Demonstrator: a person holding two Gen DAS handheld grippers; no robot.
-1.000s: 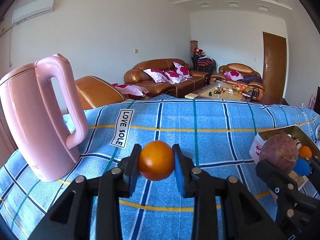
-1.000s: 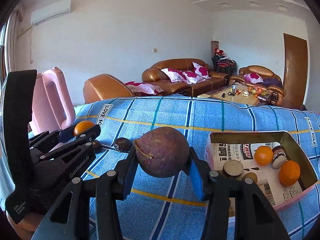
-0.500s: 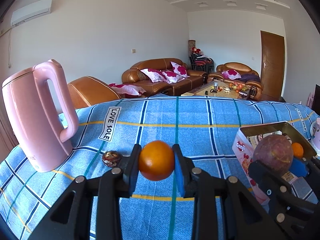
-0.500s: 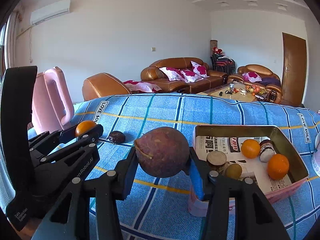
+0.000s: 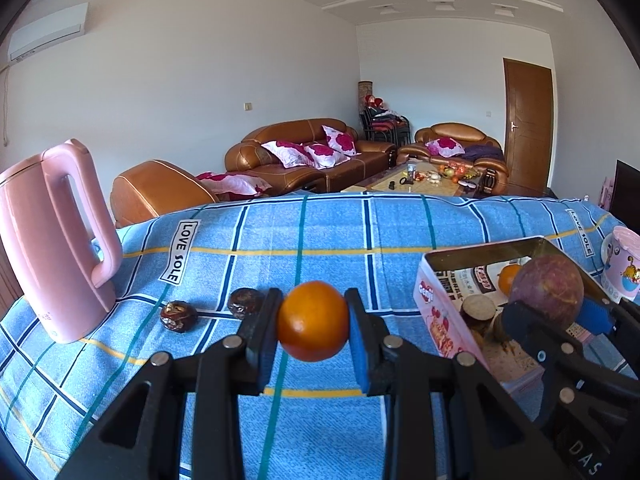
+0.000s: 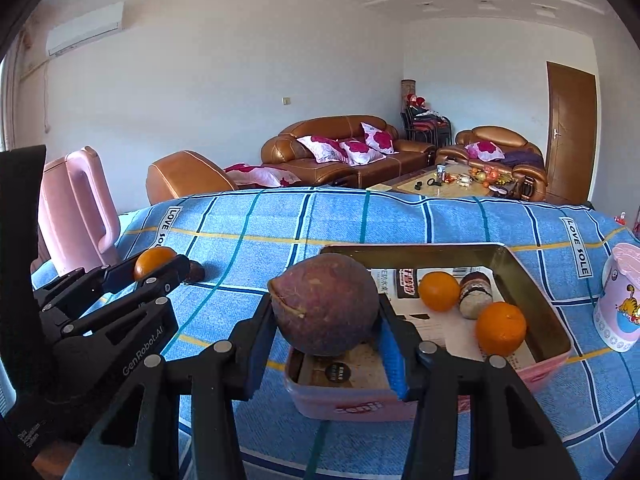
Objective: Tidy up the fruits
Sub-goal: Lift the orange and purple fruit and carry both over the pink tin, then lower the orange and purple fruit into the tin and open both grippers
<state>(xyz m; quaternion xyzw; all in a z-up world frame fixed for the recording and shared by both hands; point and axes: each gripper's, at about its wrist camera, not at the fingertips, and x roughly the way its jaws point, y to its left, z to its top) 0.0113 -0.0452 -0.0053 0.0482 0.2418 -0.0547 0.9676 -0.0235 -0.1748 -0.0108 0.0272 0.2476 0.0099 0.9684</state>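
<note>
Pink-walled tin (image 6: 532,364) is what the coming move turns on, and it lies differently from each gripper: in the right wrist view the right gripper (image 6: 326,330) hangs over the tin's near left corner, so its load has only to travel a little forward and to the right to be over the bare paper lining, while in the left wrist view the left gripper (image 5: 313,322) is over the blue checked cloth (image 5: 320,232) with the tin (image 5: 434,300) off to its right, so the right hand is plainly the nearer one. The right gripper's fingers are clenched on a purple-brown fruit (image 6: 325,304), gripped across its width; the fruit is nearly round, slightly pointed, with the stem end (image 6: 280,300) turned to the left and toward the camera, so what long axis it has runs roughly left to right between the pads. The left gripper's fingers are clamped on a small orange (image 5: 313,321), round, with no axis to speak of. The tin's long side runs away from the camera and to the right; inside it lie two oranges (image 6: 500,328) and a dark round fruit (image 6: 474,294) toward its far right part, leaving the near left part free. Two dark dried fruits (image 5: 178,316) rest on the cloth to the left of the left gripper, near a pink kettle (image 5: 52,240). My judgement: the right hand drops first, the left must cross rightward after it
</note>
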